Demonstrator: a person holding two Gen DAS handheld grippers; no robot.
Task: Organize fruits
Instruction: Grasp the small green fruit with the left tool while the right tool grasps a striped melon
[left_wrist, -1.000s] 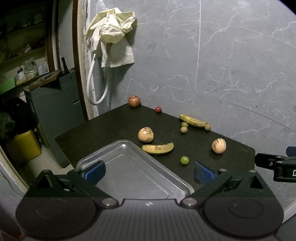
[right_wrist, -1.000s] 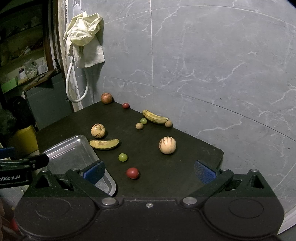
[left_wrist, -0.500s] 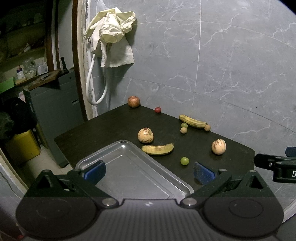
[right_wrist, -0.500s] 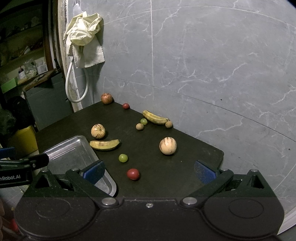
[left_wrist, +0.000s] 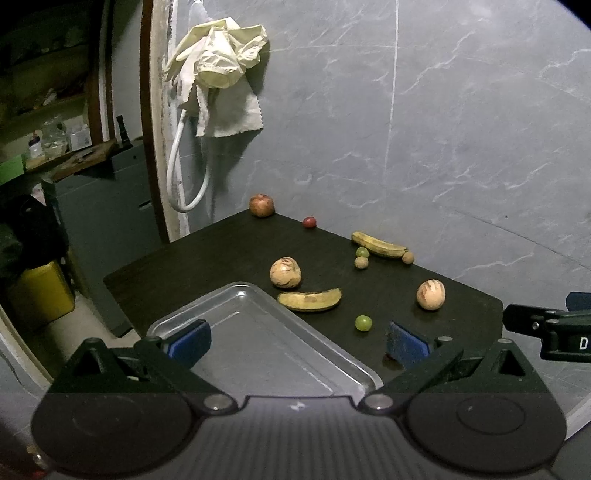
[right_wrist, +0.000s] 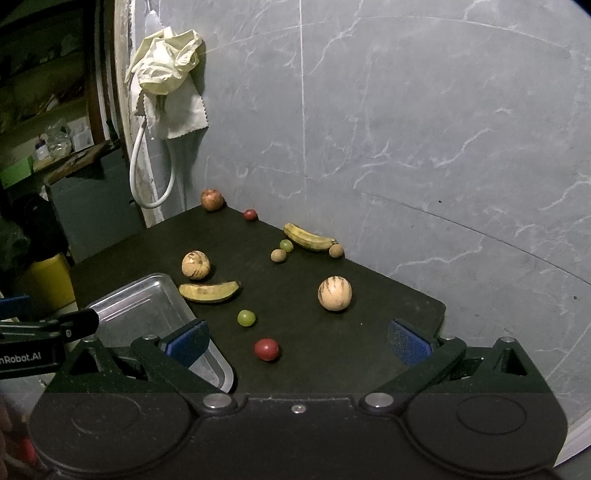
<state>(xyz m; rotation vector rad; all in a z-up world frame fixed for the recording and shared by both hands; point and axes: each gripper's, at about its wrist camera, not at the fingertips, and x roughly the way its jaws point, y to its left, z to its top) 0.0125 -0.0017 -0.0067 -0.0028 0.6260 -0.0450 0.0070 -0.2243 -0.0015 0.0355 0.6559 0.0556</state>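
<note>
Table: your dark flat table spreads out ahead of both grippers.
Tray: the shiny metal tray sits right under your left gripper, with no fruit in it.
Left gripper: spread wide, holding nothing.
Right gripper: your right gripper is spread wide too, holding nothing.
Melons: two round, pale, stripy melons; one lies ahead of your right gripper.
Banana: the yellow spotty banana lies sideways, just past the tray.
Small red fruit: the smooth red ball sits between your right fingers, a little ahead. I think your right hand is nearer.
</note>
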